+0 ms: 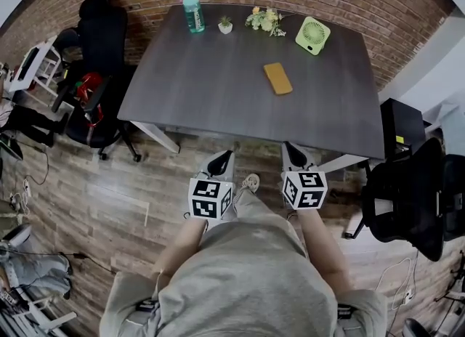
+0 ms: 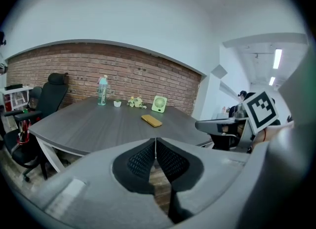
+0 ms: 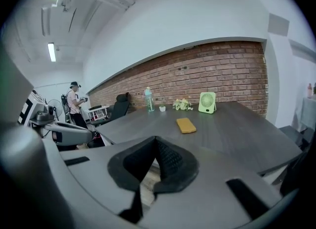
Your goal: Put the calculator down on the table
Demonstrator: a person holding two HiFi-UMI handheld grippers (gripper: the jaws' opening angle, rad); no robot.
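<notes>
Although the calculator (image 1: 277,78) lies flat on the table (image 1: 218,96), upper right of centre in the head view, it reads only as a plain orange-yellow slab; keys and any print cannot be made out. Left hand-held gripper (image 1: 226,156) and right hand-held gripper (image 1: 290,147), below the table's near edge, both have jaws pressed together on nothing.

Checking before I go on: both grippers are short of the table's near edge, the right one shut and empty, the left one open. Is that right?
Not quite. The left gripper is shut too: the left gripper view shows its jaws together with nothing between them. The rest holds: the right gripper is shut and empty, and both are short of the near edge of the table.
</notes>
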